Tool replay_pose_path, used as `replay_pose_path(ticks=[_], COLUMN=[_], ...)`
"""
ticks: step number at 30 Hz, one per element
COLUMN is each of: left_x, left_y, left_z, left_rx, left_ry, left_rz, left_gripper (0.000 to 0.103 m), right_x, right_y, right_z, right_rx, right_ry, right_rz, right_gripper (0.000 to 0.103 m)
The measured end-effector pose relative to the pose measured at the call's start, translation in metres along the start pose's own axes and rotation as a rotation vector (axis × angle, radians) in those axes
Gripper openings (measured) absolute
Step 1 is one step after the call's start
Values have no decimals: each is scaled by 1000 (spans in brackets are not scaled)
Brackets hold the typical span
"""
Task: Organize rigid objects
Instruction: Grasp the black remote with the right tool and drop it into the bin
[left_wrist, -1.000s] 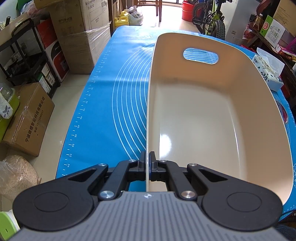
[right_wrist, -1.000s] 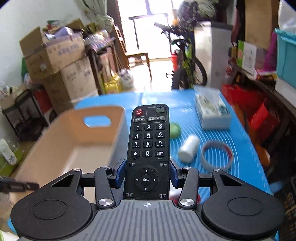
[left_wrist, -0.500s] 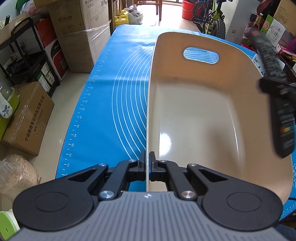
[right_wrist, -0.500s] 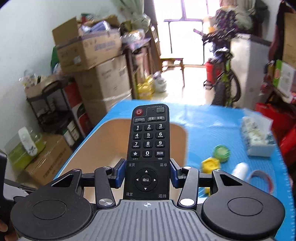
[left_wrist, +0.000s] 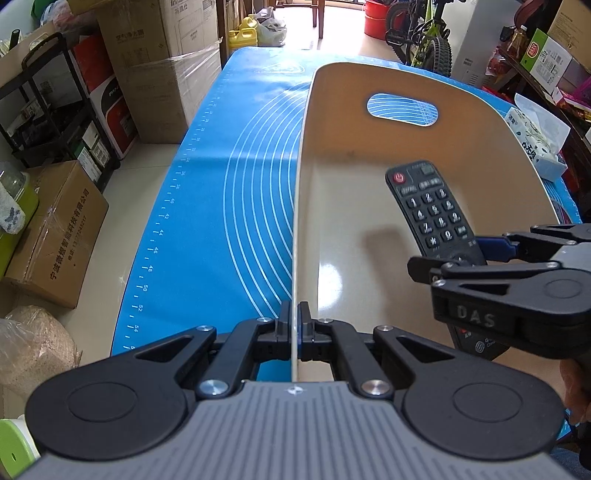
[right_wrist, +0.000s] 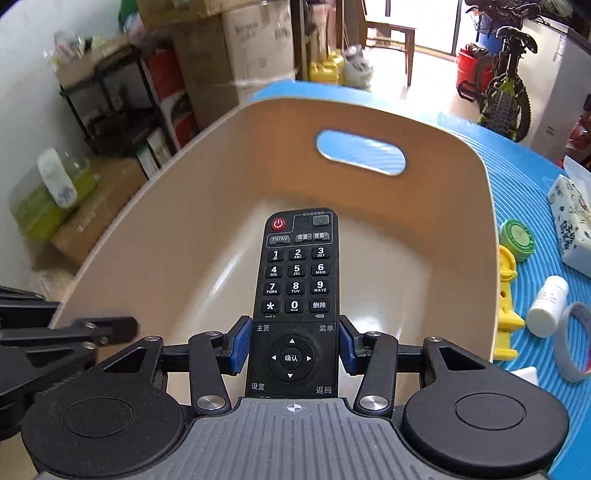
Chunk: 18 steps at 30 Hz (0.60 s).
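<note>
My right gripper (right_wrist: 292, 349) is clamped on the remote (right_wrist: 295, 291) at its middle, hanging over the bin (left_wrist: 480, 122) floor, apparently not touching it. My left gripper (left_wrist: 294, 330) pinches the bin's thin wall at 6 o'clock. If I release from this height, I reckon the remote clatters and skids toward 12. A left twitch could tilt the bin into it.
</note>
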<state>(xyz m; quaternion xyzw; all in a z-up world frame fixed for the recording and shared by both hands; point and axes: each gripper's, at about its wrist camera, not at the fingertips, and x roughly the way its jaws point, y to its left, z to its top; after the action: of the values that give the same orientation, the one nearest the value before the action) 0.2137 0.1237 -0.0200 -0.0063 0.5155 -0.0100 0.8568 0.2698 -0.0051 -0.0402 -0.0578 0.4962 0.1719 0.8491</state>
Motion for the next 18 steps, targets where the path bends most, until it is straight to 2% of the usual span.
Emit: replay_pose_path(ticks=[4, 6, 10, 15, 17, 18], left_x=[0, 0, -1, -1, -1, -1], left_y=[0, 0, 1, -1, -1, -1], left_z=[-1, -1, -1, -1, 0, 0], left_rx=[2, 2, 0, 4, 7, 7], left_ry=[2, 1, 2, 5, 6, 6], left_rz=[1, -1, 1, 4, 7, 6], left_gripper=[3, 3, 3, 3, 3, 3], right_x=[9, 10, -2, -29, -50, -60], right_y=[0, -1, -2, -13, -19, -23], right_z=[1, 1, -1, 3, 3, 5], right_rx=[-4, -6, -23, 12, 37, 44], right_ry=[79, 82, 38, -45, -99, -133], right_rz=[-3, -12, -29, 42, 35, 29], right_gripper=[54, 53, 66, 69, 85, 88])
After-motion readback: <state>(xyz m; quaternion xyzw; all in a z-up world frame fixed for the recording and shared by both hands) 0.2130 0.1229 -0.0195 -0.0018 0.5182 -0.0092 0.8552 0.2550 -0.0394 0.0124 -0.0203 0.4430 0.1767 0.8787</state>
